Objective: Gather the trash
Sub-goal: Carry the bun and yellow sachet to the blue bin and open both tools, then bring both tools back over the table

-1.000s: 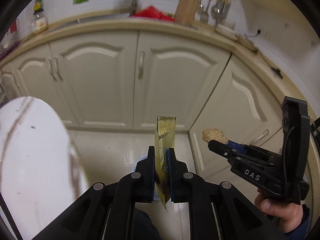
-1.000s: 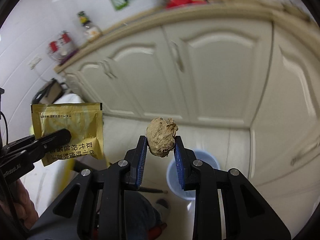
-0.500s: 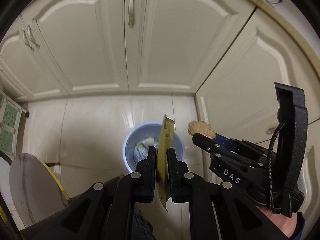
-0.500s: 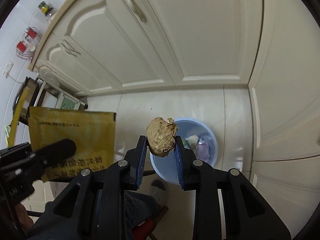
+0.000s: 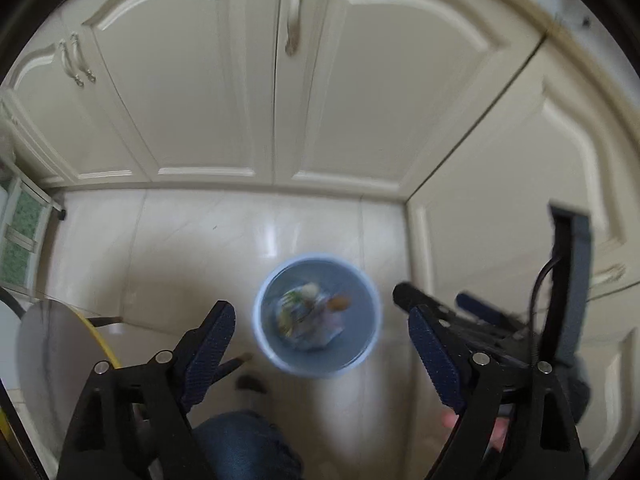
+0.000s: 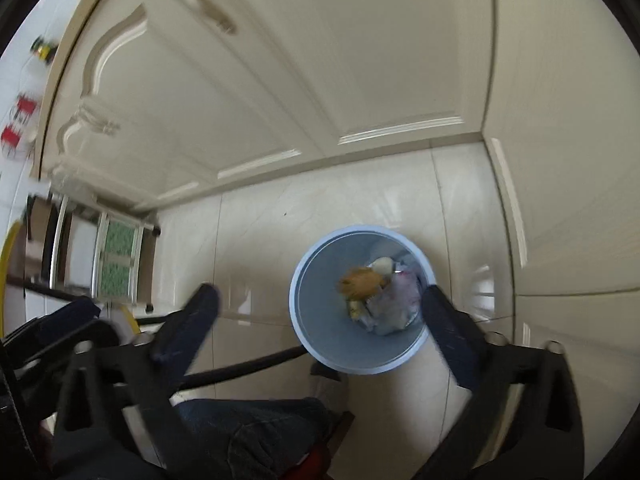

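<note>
A pale blue trash bin (image 5: 276,354) stands on the tiled floor below both grippers; it also shows in the right wrist view (image 6: 304,320). Crumpled trash lies inside it, with a brown lump (image 6: 360,282) on top; that lump shows small in the left wrist view (image 5: 339,302). My left gripper (image 5: 320,344) is wide open and empty above the bin. My right gripper (image 6: 320,320) is wide open and empty above the bin too; it also shows at the right of the left wrist view (image 5: 436,312). The yellow sachet is not clearly visible.
Cream cabinet doors (image 5: 192,80) stand behind the bin and along the right (image 5: 540,184). A round yellow-rimmed stool (image 5: 52,344) is at the lower left. My leg in jeans (image 6: 248,432) is at the bottom. A rack (image 6: 116,260) stands at the left.
Both grippers opened wide above the bin. The yellow sachet left my left gripper and the brown lump left my right one; the lump now lies in the bin.
</note>
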Motion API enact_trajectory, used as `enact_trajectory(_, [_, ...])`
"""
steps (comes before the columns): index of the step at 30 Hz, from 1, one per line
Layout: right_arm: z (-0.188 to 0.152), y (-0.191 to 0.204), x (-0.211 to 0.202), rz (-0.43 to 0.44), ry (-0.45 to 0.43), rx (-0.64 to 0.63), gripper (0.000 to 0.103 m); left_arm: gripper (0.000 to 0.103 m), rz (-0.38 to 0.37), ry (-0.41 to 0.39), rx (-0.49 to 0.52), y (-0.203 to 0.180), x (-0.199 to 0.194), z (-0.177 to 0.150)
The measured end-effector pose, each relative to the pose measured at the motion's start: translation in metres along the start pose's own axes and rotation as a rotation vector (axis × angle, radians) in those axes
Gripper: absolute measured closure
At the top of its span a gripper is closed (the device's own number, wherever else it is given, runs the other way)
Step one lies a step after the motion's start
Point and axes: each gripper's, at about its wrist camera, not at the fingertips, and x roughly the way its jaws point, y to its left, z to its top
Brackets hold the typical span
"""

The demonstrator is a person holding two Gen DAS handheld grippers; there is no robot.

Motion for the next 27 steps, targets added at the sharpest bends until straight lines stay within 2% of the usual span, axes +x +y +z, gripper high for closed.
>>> enact_trajectory(2, [-0.001,-0.002,-0.008,-0.016,-0.014,0.015,0.0,0.001,-0.032,-0.028,-0.018,0.0,-0.008,0.0])
enact_trajectory(6, [-0.004,-0.001,-0.035,-0.032,-0.066,0.046,0.0,0.001,-0.024,-0.079,-0.001,-0.008,-0.027,-0.003])
enact_trajectory(11, [-0.008,0.016,-0.081,-0.042,-0.151,0.034,0.0,0.001,-0.071,-0.158,0.005,-0.007,-0.063,-0.014])
enact_trajectory(19, [-0.025,0.059,-0.14,-0.028,-0.241,-0.021,0.0,0.001,-0.065,-0.276,-0.012,0.023,-0.156,-0.065])
enact_trajectory(22, [-0.037,0.083,-0.157,-0.017,-0.269,-0.058,0.0,0.001,-0.051,-0.319,-0.028,0.038,-0.207,-0.104])
enact_trajectory(26, [-0.056,0.121,-0.177,-0.001,-0.299,-0.116,0.0,0.001,-0.01,-0.373,-0.075,0.054,-0.247,-0.135])
enact_trajectory(27, [-0.06,0.13,-0.182,0.007,-0.306,-0.13,0.0,0.001,-0.008,-0.392,-0.083,0.062,-0.269,-0.152])
